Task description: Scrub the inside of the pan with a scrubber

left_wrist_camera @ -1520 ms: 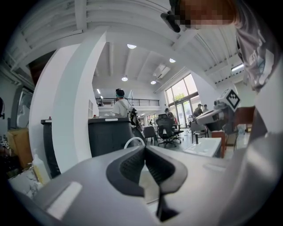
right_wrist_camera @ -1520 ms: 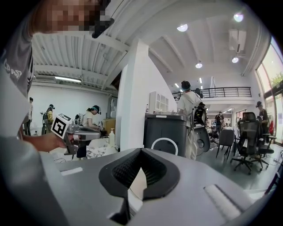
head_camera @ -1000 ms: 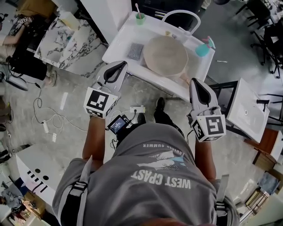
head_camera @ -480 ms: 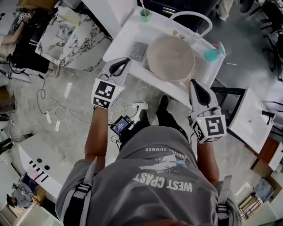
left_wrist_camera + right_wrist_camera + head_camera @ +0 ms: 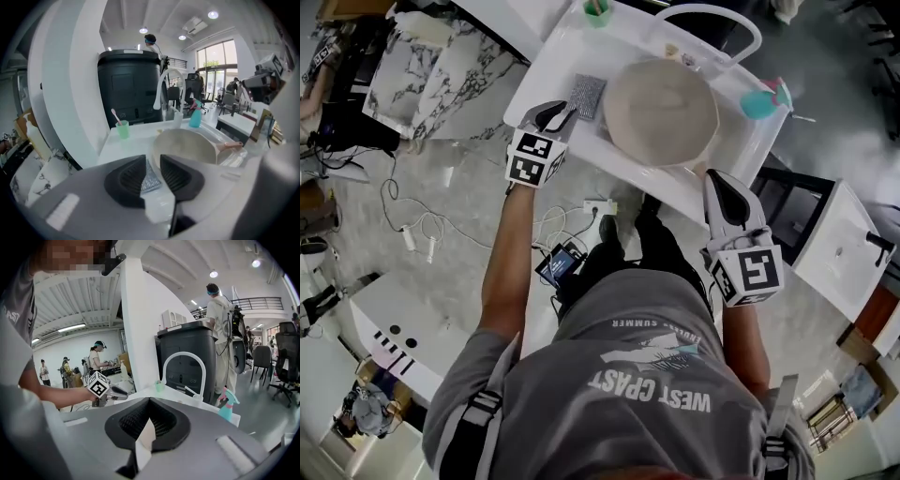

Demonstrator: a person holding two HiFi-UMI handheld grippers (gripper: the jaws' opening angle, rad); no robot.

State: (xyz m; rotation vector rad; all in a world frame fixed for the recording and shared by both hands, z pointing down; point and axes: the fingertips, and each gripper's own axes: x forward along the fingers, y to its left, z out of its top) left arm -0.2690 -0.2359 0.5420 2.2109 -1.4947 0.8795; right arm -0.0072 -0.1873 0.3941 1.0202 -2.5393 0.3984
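Observation:
A beige pan [image 5: 661,111] lies in the white sink [image 5: 546,70], its handle toward the right. A grey scrubber [image 5: 588,96] lies flat on the sink's left ledge. My left gripper [image 5: 563,113] reaches over the sink's front edge just short of the scrubber, and its jaws are opening. In the left gripper view the scrubber [image 5: 151,177] shows through the gap of the left gripper [image 5: 152,161], untouched, with the pan [image 5: 187,145] beyond. My right gripper [image 5: 715,175] hangs back below the sink's front right, and in its own view the right gripper [image 5: 149,401] is shut and empty.
A green cup [image 5: 598,9] with a toothbrush stands at the sink's back left. A teal spray bottle [image 5: 759,101] is at its right end. A white arched faucet [image 5: 705,13] rises behind the pan. Cables and a power strip [image 5: 598,206] lie on the floor by the feet.
The left gripper has moved forward from the floor side up to the sink's edge beside the scrubber, and its jaws have parted. The right gripper has stayed put.

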